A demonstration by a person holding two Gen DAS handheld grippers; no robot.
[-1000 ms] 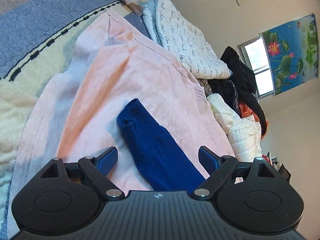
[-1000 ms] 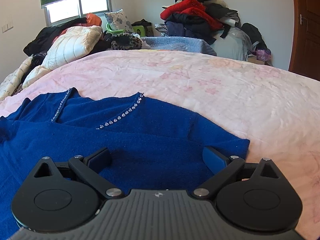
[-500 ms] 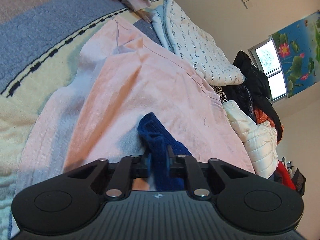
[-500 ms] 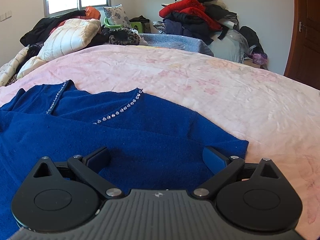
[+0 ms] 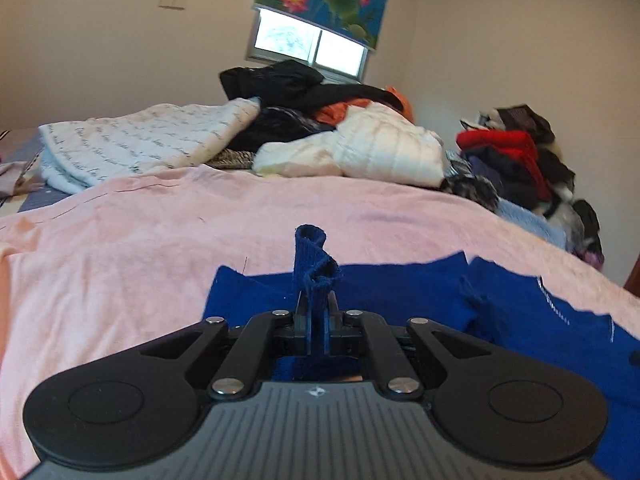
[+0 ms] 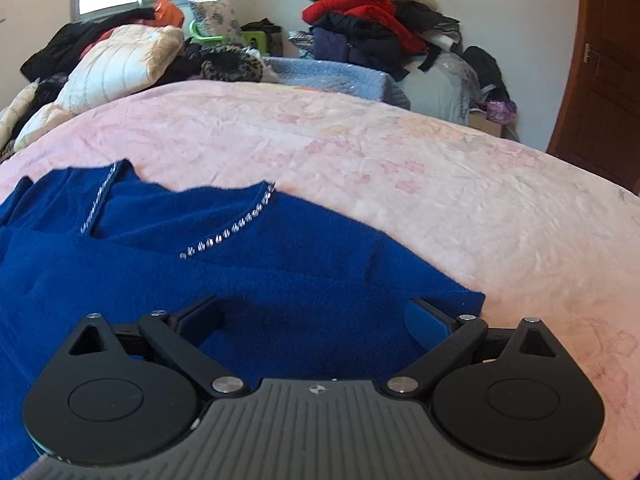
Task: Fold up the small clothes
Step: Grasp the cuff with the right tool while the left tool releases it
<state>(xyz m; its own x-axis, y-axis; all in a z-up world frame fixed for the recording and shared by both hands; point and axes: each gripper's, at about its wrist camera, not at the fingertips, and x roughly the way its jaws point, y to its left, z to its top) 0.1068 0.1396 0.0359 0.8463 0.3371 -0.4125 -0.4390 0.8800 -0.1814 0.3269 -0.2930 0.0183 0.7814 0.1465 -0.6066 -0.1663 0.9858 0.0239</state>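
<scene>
A royal-blue knit sweater with a studded neckline lies spread on the pink blanket. In the left wrist view my left gripper is shut on the sweater's sleeve cuff, which sticks up crumpled between the pads above the sweater's body. In the right wrist view my right gripper stands open just over the sweater's near edge, with cloth below its fingers and nothing pinched.
Piled clothes and a white puffy jacket crowd the far side of the bed under the window. A white script-print quilt lies far left. A red and dark clothes heap and a brown door stand to the right.
My left gripper closed on the blue sleeve cuff, then rolled level and carried it across over the sweater's body. The right gripper stayed open and rose slightly.
</scene>
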